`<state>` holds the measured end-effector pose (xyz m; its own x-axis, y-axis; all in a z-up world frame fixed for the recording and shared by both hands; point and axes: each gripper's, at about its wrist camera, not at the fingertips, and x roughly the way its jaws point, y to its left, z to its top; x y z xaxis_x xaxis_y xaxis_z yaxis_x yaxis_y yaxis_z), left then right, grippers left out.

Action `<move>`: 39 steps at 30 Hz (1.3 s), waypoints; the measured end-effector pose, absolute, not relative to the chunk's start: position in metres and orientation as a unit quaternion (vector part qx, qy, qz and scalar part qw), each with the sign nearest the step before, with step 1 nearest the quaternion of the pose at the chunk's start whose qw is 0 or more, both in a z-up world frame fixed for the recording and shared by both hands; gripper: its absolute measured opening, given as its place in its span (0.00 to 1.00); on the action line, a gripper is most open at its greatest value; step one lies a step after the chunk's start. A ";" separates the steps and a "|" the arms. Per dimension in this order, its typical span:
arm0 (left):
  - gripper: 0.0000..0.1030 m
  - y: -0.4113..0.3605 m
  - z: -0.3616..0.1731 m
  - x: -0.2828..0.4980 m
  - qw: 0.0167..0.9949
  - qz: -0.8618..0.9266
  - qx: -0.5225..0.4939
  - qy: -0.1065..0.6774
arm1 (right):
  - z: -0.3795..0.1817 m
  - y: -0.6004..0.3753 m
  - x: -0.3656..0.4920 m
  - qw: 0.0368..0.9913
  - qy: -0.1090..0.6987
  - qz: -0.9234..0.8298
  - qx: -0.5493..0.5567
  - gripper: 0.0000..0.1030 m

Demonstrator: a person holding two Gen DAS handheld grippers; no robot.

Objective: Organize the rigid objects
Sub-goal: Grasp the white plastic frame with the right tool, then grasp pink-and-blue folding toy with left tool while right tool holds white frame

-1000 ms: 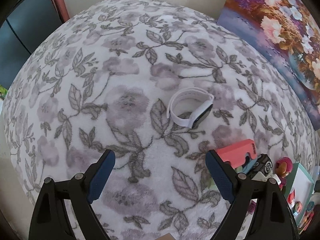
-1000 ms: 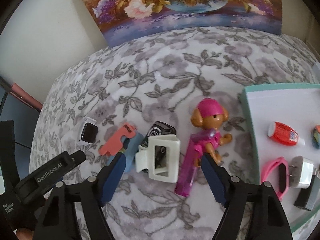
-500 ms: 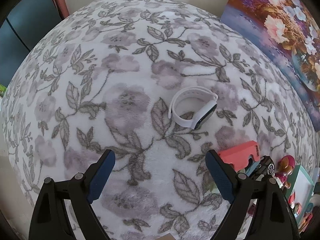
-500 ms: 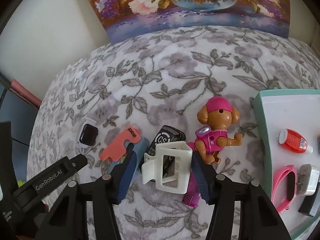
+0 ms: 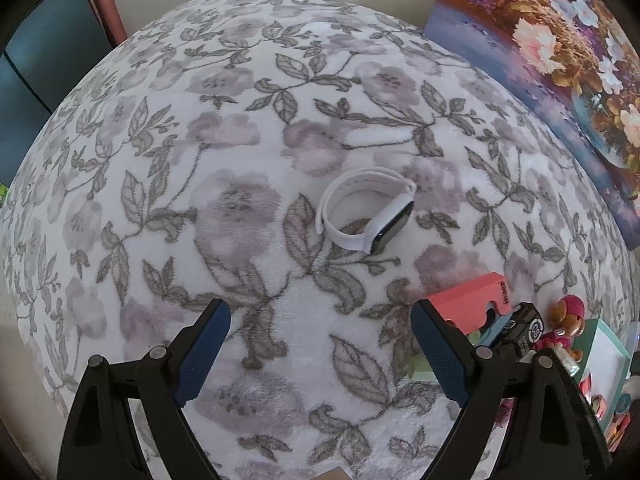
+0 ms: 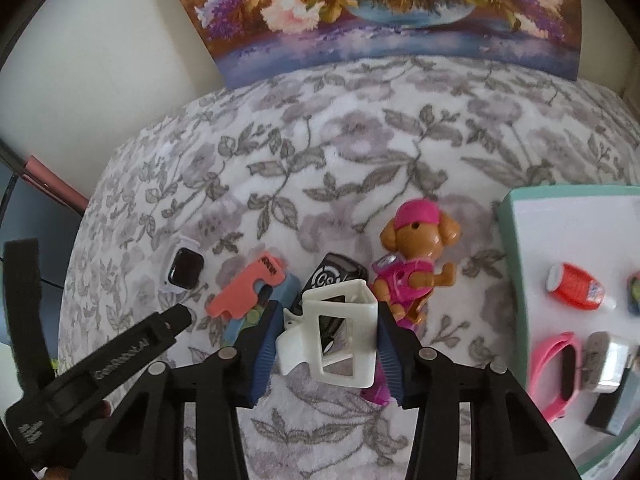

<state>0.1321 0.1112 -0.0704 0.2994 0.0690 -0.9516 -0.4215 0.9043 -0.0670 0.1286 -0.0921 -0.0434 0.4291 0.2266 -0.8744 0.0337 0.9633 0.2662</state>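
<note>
On the floral blanket, my right gripper is closing around a white hair claw clip; both blue pads lie against its sides. Behind the clip sit a black CS-marked item and a toy dog in pink. To the left lie a coral plastic piece and a white smartwatch. My left gripper stands open over bare blanket, with the smartwatch ahead of it and nothing between its fingers.
A teal-rimmed white tray at the right holds a red bottle, a pink band and a charger. A flower painting leans at the back. A purple object lies under the right finger.
The right gripper's jaws have narrowed from wide apart until the pads meet the white clip. The left gripper has stayed open and still.
</note>
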 end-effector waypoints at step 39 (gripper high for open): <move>0.89 0.038 -0.097 0.177 0.812 0.066 -0.107 0.570 | -0.027 -0.156 0.128 0.836 0.517 0.016 0.182 0.47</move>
<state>0.1765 0.0384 -0.0969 0.3417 -0.0142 -0.9397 -0.2289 0.9685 -0.0979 0.1275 -0.1562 -0.0270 0.4641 0.2154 -0.8592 0.1611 0.9333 0.3210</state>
